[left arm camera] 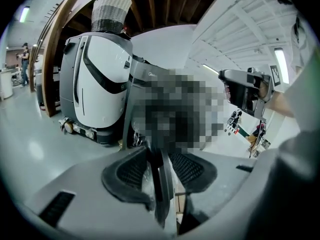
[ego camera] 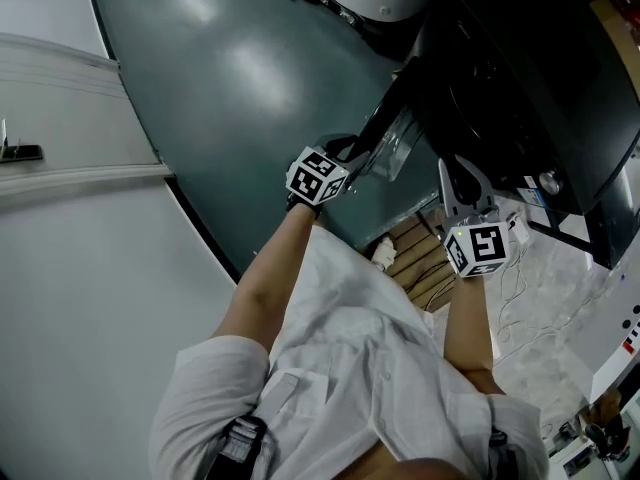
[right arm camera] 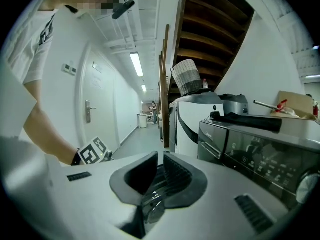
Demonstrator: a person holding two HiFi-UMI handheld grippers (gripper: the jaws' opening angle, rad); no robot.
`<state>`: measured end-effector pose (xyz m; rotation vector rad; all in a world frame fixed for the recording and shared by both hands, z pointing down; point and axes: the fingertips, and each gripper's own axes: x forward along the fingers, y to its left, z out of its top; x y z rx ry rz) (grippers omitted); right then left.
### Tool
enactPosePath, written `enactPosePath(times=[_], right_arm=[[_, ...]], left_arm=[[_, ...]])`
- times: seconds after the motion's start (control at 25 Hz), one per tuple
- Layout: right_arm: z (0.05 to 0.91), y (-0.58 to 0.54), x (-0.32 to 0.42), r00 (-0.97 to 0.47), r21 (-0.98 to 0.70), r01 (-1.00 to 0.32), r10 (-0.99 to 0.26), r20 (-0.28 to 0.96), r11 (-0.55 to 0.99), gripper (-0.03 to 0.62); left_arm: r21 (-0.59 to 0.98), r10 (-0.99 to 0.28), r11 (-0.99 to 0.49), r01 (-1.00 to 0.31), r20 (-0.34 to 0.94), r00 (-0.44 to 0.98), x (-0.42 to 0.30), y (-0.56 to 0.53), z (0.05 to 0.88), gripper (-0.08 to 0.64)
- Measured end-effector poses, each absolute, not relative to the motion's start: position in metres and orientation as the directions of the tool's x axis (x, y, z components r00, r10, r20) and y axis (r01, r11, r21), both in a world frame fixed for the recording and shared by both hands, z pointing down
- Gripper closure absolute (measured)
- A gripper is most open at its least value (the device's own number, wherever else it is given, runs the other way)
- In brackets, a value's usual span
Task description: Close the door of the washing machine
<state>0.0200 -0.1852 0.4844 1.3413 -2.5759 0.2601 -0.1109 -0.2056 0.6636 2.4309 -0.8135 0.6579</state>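
Note:
The dark washing machine (ego camera: 520, 98) stands at the upper right of the head view, and its control panel (right arm camera: 250, 149) fills the right of the right gripper view. Its round door (ego camera: 395, 146) hangs swung out, glass showing. My left gripper (ego camera: 362, 151) is at the door's rim; the dark door edge (left arm camera: 162, 184) runs between its open jaws (left arm camera: 159, 156), and I cannot see the pads pressing on it. My right gripper (ego camera: 462, 173) hovers to the right in front of the machine, jaws (right arm camera: 160, 159) together and empty. It also shows in the left gripper view (left arm camera: 245, 91).
A white-and-grey machine (left arm camera: 100, 79) with a woven basket (left arm camera: 111, 13) on top stands beyond the washer. A wooden pallet (ego camera: 420, 258) lies under the washer's front. A white room door (right arm camera: 95, 109) and a corridor lie to the left, and cables trail on the floor (ego camera: 530, 308).

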Motion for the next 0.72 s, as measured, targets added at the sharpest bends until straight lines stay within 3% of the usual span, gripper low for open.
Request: enactPosePath(times=[0.72], right_arm=[[0.489,-0.143,0.125,-0.435,-0.064,-0.898,-0.856,0.281,0.435,0.557]], left_arm=[[0.309,-0.305,-0.776,-0.549,0.578,0.756,0.003,-0.172,0.667,0.403]])
